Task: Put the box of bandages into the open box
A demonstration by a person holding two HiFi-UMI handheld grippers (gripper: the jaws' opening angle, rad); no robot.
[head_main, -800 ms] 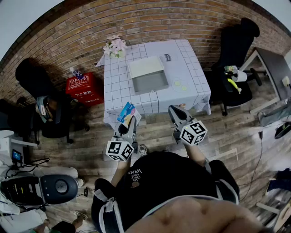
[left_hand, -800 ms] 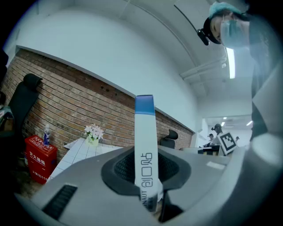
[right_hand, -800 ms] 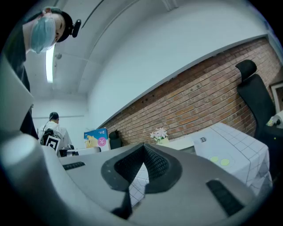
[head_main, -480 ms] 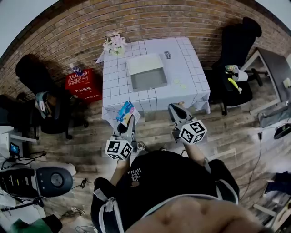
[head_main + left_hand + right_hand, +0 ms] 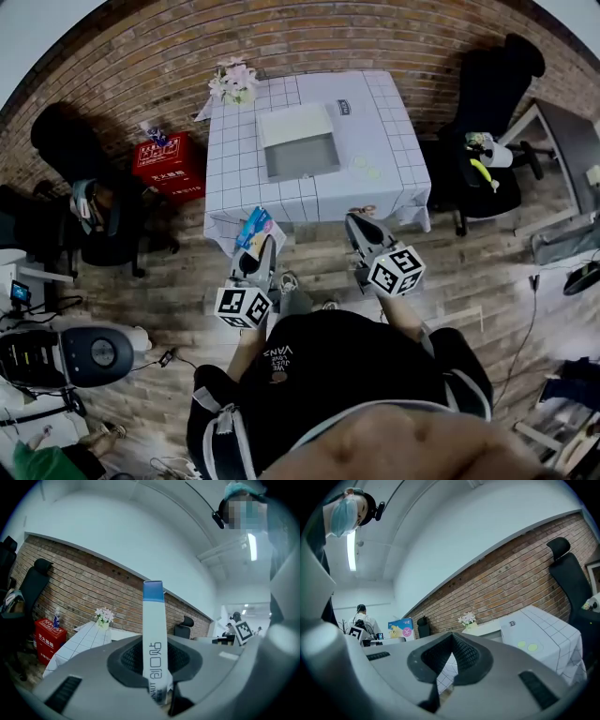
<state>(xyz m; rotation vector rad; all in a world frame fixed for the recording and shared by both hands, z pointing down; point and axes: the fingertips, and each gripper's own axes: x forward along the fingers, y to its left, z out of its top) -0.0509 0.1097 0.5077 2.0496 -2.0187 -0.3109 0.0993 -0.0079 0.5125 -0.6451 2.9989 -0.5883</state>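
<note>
My left gripper (image 5: 255, 247) is shut on the box of bandages (image 5: 255, 229), a flat blue and white carton, held in front of the table's near edge over the wooden floor. In the left gripper view the carton (image 5: 153, 620) stands edge-on between the pads, blue end up. The open box (image 5: 298, 142), pale grey with its lid folded back, sits mid-table on the white checked cloth (image 5: 394, 178), well beyond both grippers. My right gripper (image 5: 358, 228) hangs near the table's front right with its jaws together and nothing in them; its tips (image 5: 451, 637) meet.
A vase of flowers (image 5: 234, 82) stands at the table's far left corner, a small label (image 5: 343, 109) and pale green dots (image 5: 364, 167) lie right of the open box. A red crate (image 5: 169, 161) and black chairs (image 5: 89, 225) (image 5: 487, 103) flank the table. A desk (image 5: 562, 131) stands at the right.
The table has drifted slightly up and left in the head view. Both grippers keep nearly the same pose, the left still holding the carton.
</note>
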